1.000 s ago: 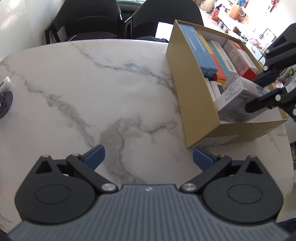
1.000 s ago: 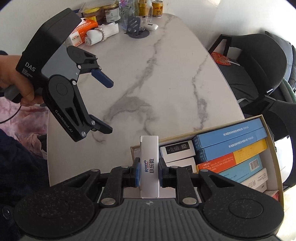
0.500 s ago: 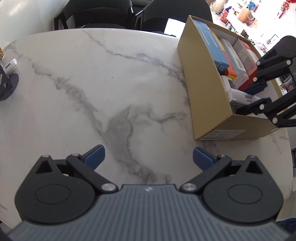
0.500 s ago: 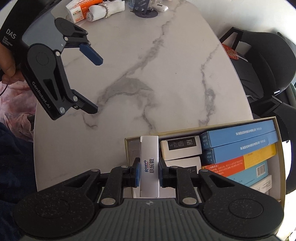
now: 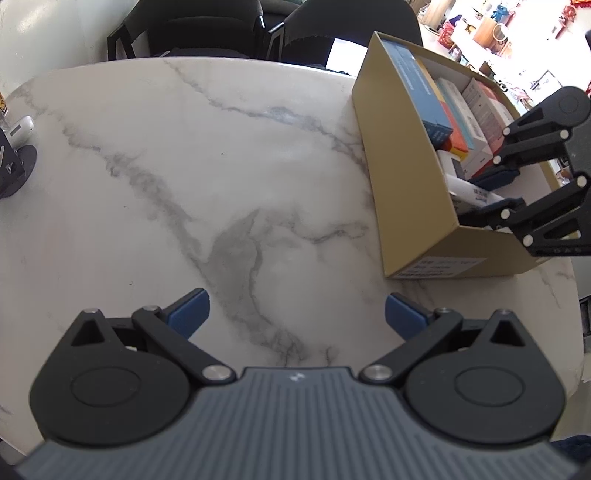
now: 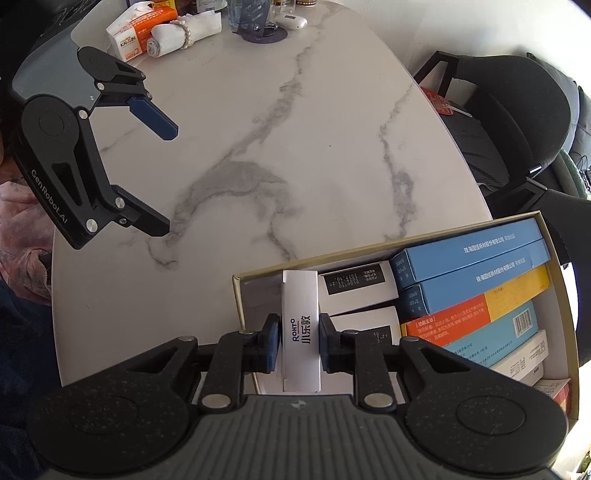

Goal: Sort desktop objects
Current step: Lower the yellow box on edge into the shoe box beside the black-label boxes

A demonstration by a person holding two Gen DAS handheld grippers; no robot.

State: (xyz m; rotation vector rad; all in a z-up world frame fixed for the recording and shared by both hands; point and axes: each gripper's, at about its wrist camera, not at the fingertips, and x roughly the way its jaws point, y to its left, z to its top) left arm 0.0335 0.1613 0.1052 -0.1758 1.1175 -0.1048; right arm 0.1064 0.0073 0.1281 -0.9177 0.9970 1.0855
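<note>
My right gripper [image 6: 298,341] holds a narrow white box [image 6: 300,325] upright, low inside the left end of the tan cardboard box [image 6: 554,266]. Its jaws are starting to open, with the pads still against the white box's sides. Beside it lie two white boxes with black labels, then blue, orange and pale blue boxes on edge. From the left wrist, the right gripper [image 5: 495,188] reaches into the cardboard box [image 5: 406,166] over the white box [image 5: 469,190]. My left gripper [image 5: 295,312] hangs open above bare marble, also seen as the left gripper [image 6: 164,177] left of the box.
At the far end of the marble table [image 6: 295,147] lie an orange tissue pack [image 6: 129,37], a rolled white cloth [image 6: 177,31], a round black stand [image 6: 262,31] and a white case [image 6: 293,20]. Black chairs [image 6: 517,122] stand along the table's edge.
The right gripper has sunk with the white box, which now stands deeper in the cardboard box. The left gripper stays open over the table.
</note>
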